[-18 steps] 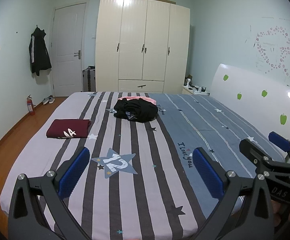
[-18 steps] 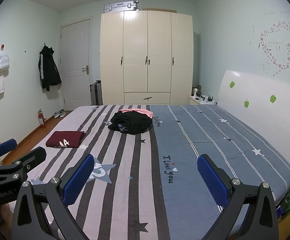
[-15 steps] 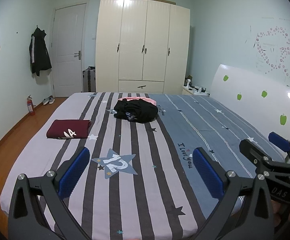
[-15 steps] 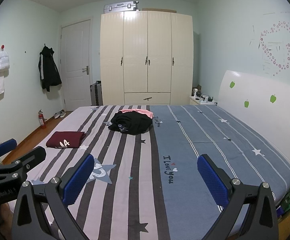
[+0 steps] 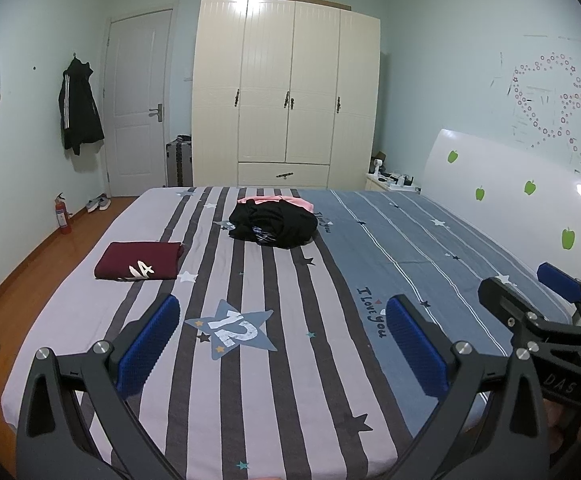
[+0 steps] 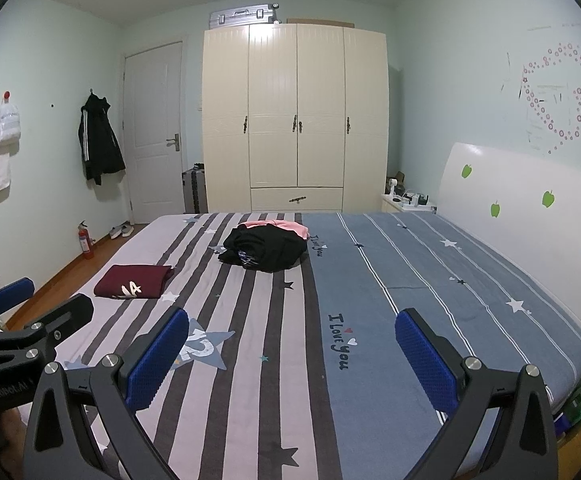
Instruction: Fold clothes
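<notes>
Blue-padded left gripper (image 5: 282,344) and right gripper (image 6: 292,354), jaws spread wide and empty, above the striped bedsheet (image 5: 330,380). Crumpled black garment (image 5: 274,226) at twelve o'clock; folded maroon shirt (image 5: 138,266) at ten o'clock, well apart.

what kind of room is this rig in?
A home bedroom: a large bed with a white headboard, a tall cream wardrobe, and a jacket hung on the wall beside the door.
</notes>
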Tool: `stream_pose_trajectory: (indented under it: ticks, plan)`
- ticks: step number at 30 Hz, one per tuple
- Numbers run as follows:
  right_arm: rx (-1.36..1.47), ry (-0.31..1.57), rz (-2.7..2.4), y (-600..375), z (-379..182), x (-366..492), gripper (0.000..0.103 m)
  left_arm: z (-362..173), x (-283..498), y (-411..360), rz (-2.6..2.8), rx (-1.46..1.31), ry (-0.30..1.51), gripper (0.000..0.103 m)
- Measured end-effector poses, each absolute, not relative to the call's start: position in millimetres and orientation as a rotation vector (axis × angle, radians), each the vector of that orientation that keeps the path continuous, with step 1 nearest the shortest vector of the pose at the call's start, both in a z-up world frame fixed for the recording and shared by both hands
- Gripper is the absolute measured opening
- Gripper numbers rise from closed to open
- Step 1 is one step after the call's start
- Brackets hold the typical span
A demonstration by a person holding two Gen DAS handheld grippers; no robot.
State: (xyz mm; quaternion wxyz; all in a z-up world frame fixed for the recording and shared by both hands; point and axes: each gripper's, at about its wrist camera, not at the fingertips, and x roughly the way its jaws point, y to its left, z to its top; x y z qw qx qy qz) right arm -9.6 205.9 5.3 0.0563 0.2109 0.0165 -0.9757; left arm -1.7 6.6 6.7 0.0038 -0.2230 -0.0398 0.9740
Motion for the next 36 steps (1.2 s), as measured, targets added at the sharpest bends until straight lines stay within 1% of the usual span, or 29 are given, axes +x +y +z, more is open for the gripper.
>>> stream_pose_trajectory:
  ticks: [36]
  plan:
    - [0.617, 0.033, -2.950, 210.9, 4.5, -9.5, 0.102, 7.6, 2.3, 0.7, 3.070, -0.677, -0.129, 0.102]
